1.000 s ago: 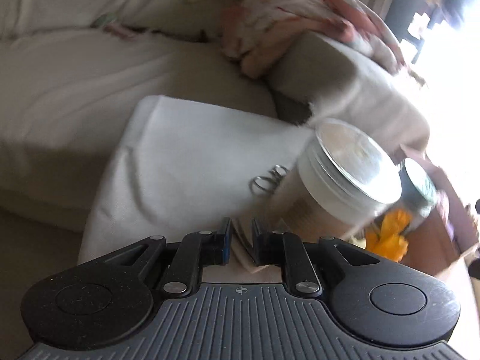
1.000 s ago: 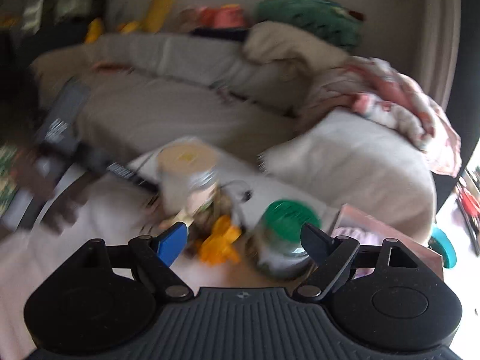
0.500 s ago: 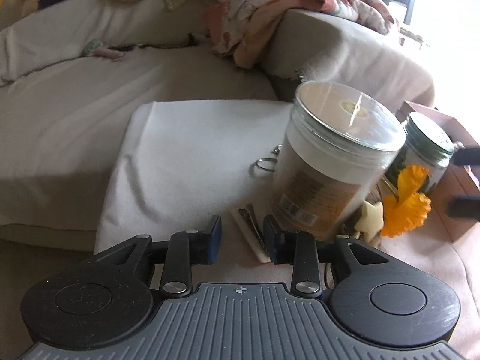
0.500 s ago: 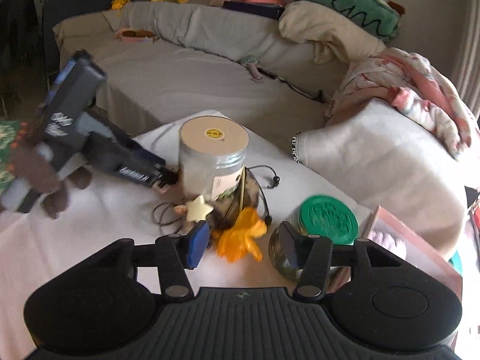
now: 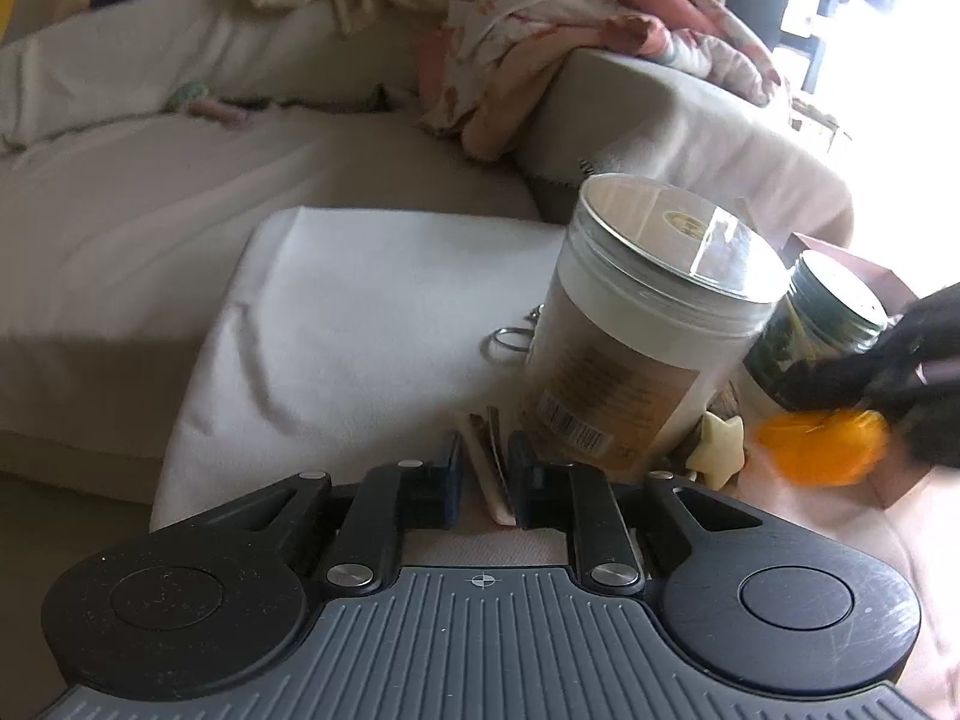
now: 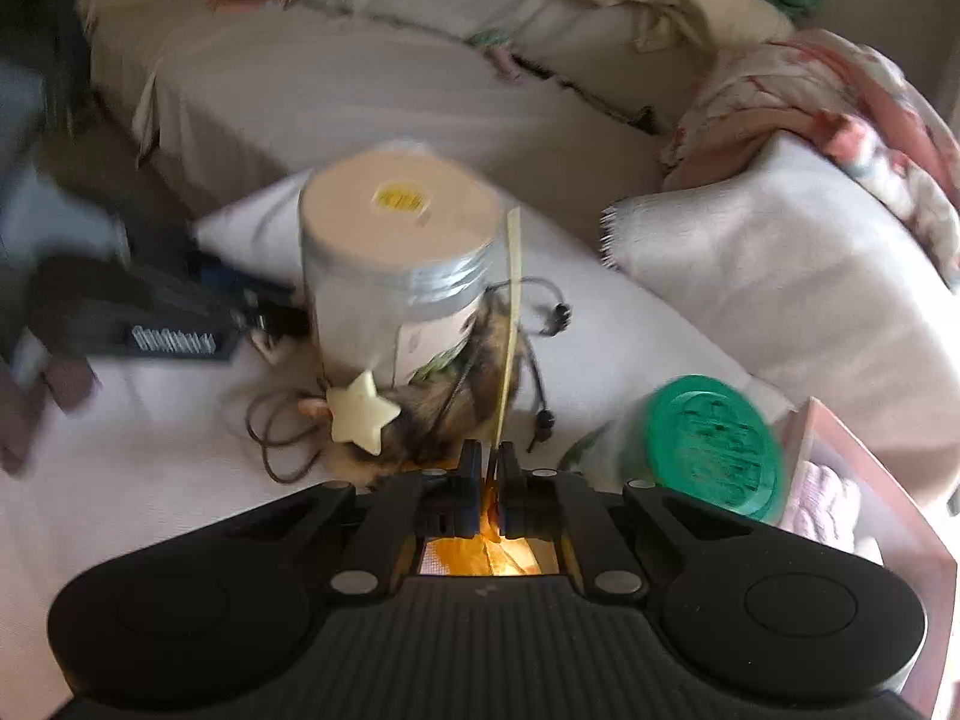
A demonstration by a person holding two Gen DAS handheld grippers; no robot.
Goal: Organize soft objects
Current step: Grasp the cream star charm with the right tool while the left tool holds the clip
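My right gripper [image 6: 489, 468] is shut on an orange soft flower [image 6: 480, 558], which fills the gap behind its jaws; the gripper and flower [image 5: 822, 444] also show at the right of the left wrist view. My left gripper [image 5: 485, 468] is slightly open around a thin flat white and brown item [image 5: 489, 468] on the white cloth [image 5: 360, 324]. A cream star [image 6: 363, 411] lies by the big clear jar [image 6: 396, 264], with a brown furry thing [image 6: 456, 420] and cords behind it.
A green-lidded jar [image 6: 708, 450] stands at the right beside a brown box [image 6: 870, 480] holding something pale pink. A metal ring [image 5: 507, 339] lies on the cloth. A beige sofa [image 5: 180, 180] with a pink blanket [image 5: 570, 30] is behind.
My right gripper moved forward and down onto the orange flower and closed on it. My left gripper stays around the flat item, jaws slightly apart after opening a little.
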